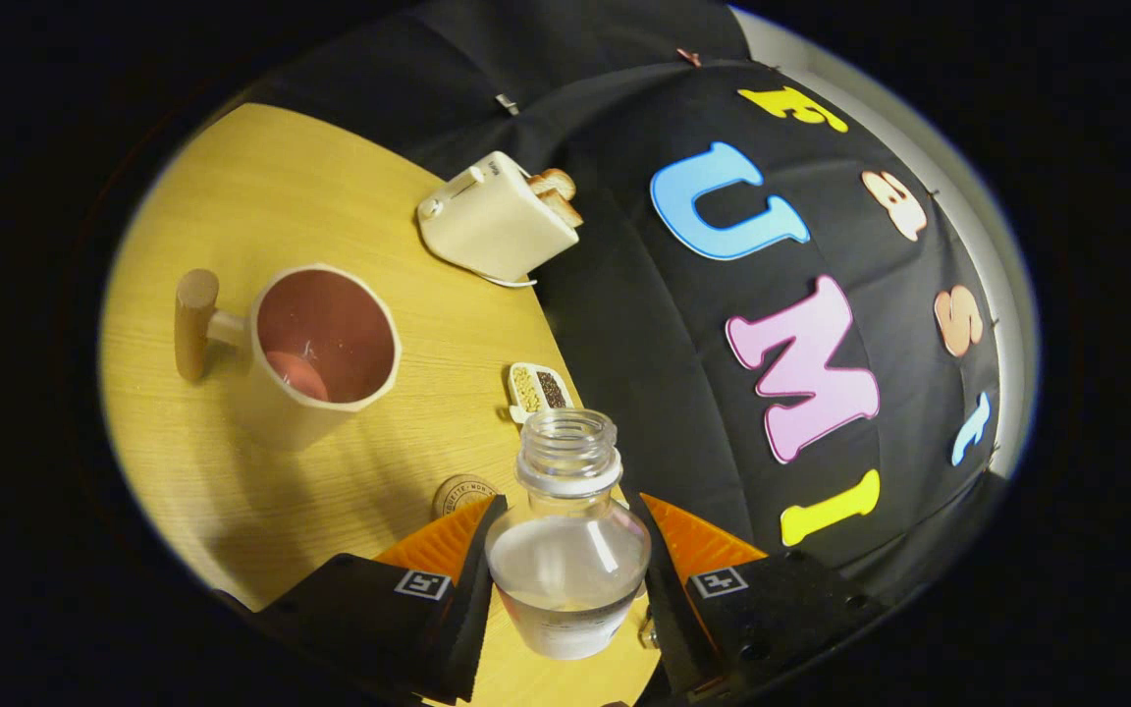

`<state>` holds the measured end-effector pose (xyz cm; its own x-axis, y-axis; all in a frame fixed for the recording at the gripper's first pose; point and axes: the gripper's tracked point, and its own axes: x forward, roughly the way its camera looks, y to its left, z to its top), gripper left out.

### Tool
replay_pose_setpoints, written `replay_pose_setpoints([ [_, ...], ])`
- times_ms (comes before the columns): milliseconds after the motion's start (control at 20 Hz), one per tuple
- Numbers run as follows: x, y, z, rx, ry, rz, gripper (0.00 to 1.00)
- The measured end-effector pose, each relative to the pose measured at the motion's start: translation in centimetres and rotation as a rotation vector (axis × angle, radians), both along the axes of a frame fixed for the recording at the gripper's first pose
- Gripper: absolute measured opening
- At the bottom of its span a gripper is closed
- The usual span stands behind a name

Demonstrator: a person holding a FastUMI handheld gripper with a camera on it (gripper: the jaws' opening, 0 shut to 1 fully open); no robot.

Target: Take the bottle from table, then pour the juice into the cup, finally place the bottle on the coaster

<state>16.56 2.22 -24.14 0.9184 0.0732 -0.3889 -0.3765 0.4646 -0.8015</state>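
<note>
A: What is the bottle doing?
B: Sitting clear, uncapped and partly full, tilting toward the cup.
A: And the cup?
B: Standing beyond the bottle, cream outside, reddish inside, wooden handle pointing away.
A: The coaster?
B: Lying round, just beside the bottle's neck.
</note>
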Motion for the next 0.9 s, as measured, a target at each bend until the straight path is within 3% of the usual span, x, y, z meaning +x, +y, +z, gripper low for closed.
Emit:
replay_pose_setpoints([
  [900,0.9,3.5,-3.8,-0.302,-0.011,0.142,0.73],
])
